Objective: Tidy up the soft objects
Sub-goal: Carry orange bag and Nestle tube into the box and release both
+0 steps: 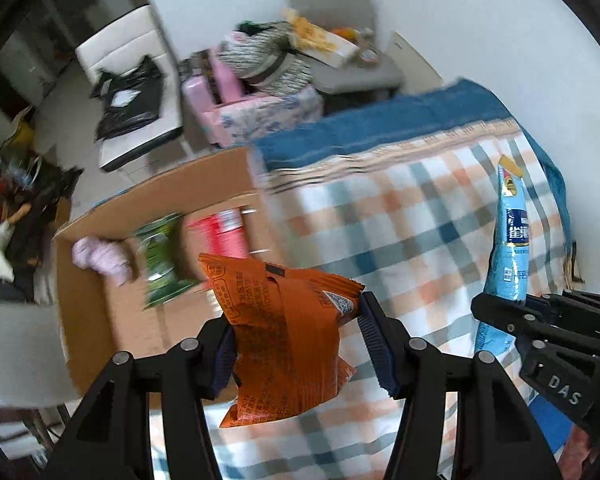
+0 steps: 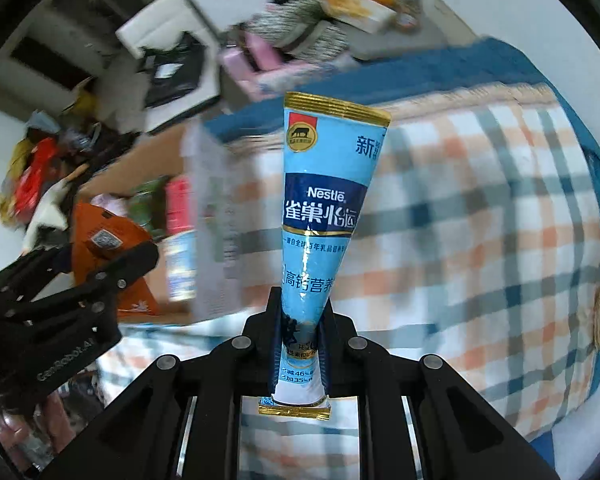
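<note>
My left gripper (image 1: 296,344) is shut on an orange snack packet (image 1: 288,336) and holds it above the checked blanket, near the cardboard box (image 1: 92,312). My right gripper (image 2: 300,332) is shut on a light blue Nestle sachet (image 2: 324,200) that stands upright between its fingers. The sachet also shows at the right of the left wrist view (image 1: 508,240), with the right gripper (image 1: 500,312) below it. The box holds a green packet (image 1: 160,260), a red packet (image 1: 220,232) and a pink soft item (image 1: 100,260). The left gripper with the orange packet (image 2: 100,240) shows at the left of the right wrist view.
A checked blanket (image 1: 420,220) with a blue towel (image 1: 380,120) covers the bed. Behind stand a grey chair (image 1: 340,40) piled with clothes, a white chair (image 1: 132,80) with a black bag, and a pink floral box (image 1: 260,116). Clutter lies at the far left (image 1: 12,220).
</note>
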{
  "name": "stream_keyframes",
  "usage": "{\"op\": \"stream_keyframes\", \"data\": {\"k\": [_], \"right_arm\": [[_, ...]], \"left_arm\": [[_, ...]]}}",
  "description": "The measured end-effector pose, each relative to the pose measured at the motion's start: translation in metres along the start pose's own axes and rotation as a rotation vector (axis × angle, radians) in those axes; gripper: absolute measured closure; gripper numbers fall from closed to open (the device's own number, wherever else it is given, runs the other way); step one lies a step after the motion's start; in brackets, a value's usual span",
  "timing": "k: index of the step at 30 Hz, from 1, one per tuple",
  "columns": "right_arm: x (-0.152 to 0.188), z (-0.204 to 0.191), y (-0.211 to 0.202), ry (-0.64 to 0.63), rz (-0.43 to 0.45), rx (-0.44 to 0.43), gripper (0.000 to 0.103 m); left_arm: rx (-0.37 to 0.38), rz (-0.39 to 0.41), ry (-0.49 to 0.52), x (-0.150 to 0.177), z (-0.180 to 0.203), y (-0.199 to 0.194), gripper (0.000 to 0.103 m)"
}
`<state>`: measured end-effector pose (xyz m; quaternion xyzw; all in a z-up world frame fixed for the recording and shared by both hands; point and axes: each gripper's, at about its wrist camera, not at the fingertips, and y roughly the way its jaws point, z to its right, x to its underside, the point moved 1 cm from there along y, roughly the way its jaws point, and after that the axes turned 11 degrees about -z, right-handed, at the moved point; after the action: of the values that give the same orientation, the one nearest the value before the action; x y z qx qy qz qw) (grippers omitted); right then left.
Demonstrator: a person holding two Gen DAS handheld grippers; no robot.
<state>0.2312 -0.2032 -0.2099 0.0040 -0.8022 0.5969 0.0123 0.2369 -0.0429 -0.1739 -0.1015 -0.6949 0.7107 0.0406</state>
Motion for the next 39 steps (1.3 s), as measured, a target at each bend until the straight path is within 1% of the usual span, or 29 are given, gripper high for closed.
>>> {"op": "stream_keyframes", "data": {"k": [2,5,10,12,15,16,20,23,25,30,34,39], "right_arm": [[0.0,-0.03,-0.005,-0.041,0.0,-0.015,0.087],[-0.001,-0.076,-0.001,-0.108,-0.011,-0.029,0.087],[-0.01,-0.145,0.024,-0.181,-0.056,-0.042,0.087],[-0.014,-0.168,0.038,-0.194,-0.074,-0.035,0.087],[-0.021,-0.194,0.062,-0.197,-0.103,-0.023,0.087],[-0.023,-0.2,0.069,-0.193,-0.109,-0.017,0.087],[-0.037,-0.219,0.101,-0.172,-0.144,-0.009,0.087],[-0.049,-0.228,0.129,-0.154,-0.177,0.005,0.087],[-0.056,-0.231,0.147,-0.141,-0.201,0.019,0.087],[-0.059,-0.234,0.183,-0.126,-0.256,0.05,0.087],[-0.059,-0.231,0.198,-0.124,-0.279,0.066,0.087],[-0.062,-0.228,0.207,-0.131,-0.295,0.086,0.085]], "left_arm": [[-0.004,0.002,-0.043,0.011,-0.034,-0.007,0.05],[-0.012,-0.008,-0.122,0.024,-0.084,-0.01,0.05],[-0.005,-0.033,-0.23,0.043,-0.154,0.0,0.05],[0.011,-0.054,-0.266,0.048,-0.179,0.009,0.05],[0.054,-0.093,-0.309,0.05,-0.21,0.027,0.05],[0.08,-0.114,-0.323,0.05,-0.219,0.038,0.05],[0.152,-0.175,-0.351,0.044,-0.237,0.071,0.05],[0.194,-0.232,-0.363,0.036,-0.245,0.1,0.05],[0.208,-0.268,-0.364,0.031,-0.249,0.117,0.049],[0.21,-0.326,-0.351,0.028,-0.253,0.149,0.049],[0.203,-0.341,-0.335,0.03,-0.253,0.158,0.049],[0.191,-0.355,-0.346,0.033,-0.256,0.162,0.047]]}}
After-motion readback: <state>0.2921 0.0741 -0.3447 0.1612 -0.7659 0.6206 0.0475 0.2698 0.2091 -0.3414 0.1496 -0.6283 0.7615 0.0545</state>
